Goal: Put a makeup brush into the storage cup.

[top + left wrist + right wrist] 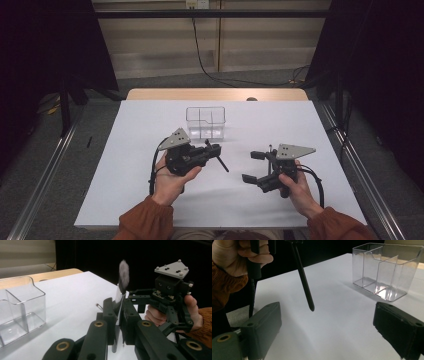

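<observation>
High view: the left hand-held gripper (214,150) sits clamped on a slim makeup brush (220,161) just near of the clear organiser (205,121), which stands toward the far middle of the white bench (140,190); the right hand-held gripper (254,166) rests apart on the right, its jaws spread wide with nothing between them.

In the left gripper view the brush (119,302) stands between the two black pads, pinched at its shiny metal ferrule, the soft grey tuft up and blurred; in the right gripper view its tapered, glossy black handle (304,280) hangs down at a slant, tip free above the bench.

The likely trouble lies in that grip; a smooth, round ferrule held across a short stretch could pivot or slide between the pads if the brush is swung or knocked against a wall of the organiser; the long handle gives any such knock good leverage. The organiser (387,270) is light-looking, thin-walled transparent plastic with upright dividers forming several compartments; a sideways push from brush or jaw would probably skate it over the smooth bench sheet rather than stop it. Its clear, low-contrast edges could also make the dividers hard to judge, so the brush might catch a rim instead of dropping into a compartment.
</observation>
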Available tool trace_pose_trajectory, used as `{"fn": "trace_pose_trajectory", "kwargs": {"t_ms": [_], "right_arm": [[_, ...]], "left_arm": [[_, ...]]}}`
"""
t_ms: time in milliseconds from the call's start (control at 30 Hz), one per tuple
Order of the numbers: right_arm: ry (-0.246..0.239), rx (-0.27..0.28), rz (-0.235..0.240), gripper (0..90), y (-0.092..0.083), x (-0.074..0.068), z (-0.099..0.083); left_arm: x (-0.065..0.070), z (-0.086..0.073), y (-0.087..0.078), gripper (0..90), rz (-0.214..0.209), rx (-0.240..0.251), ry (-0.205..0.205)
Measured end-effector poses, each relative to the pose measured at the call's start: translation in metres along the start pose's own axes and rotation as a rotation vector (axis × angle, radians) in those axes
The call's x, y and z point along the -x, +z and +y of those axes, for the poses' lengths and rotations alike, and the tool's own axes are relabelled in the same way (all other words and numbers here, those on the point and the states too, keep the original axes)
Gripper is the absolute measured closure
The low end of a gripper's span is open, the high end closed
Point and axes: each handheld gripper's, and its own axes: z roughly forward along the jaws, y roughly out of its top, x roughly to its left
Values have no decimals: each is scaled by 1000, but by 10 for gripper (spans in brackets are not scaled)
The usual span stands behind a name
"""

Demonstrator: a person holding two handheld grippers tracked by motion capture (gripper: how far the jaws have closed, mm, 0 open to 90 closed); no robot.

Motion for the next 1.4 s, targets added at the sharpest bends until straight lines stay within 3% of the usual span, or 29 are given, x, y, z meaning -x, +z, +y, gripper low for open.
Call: {"fn": "trace_pose_trajectory", "kwargs": {"t_ms": [467, 600, 900, 1000, 1300, 1400], "right_arm": [[-23, 40, -82, 70, -17, 2, -1], [-29, 60, -133, 13, -27, 2, -3], [-53, 88, -235, 0, -46, -3, -11], [-30, 85, -234, 0, -52, -3, -14], [13, 97, -335, 9, -66, -3, -22], [-1, 109, -361, 13, -71, -5, -28]], "left_arm": [[-11, -1, -15, 840, 44, -10, -10], [-14, -2, -20, 839, 59, -8, -17], [-17, -2, -25, 840, 70, -9, -17], [-19, -1, -28, 840, 78, -8, -15], [-23, -2, -38, 840, 108, -23, -8], [-25, -3, -40, 839, 114, -30, -7]]}}
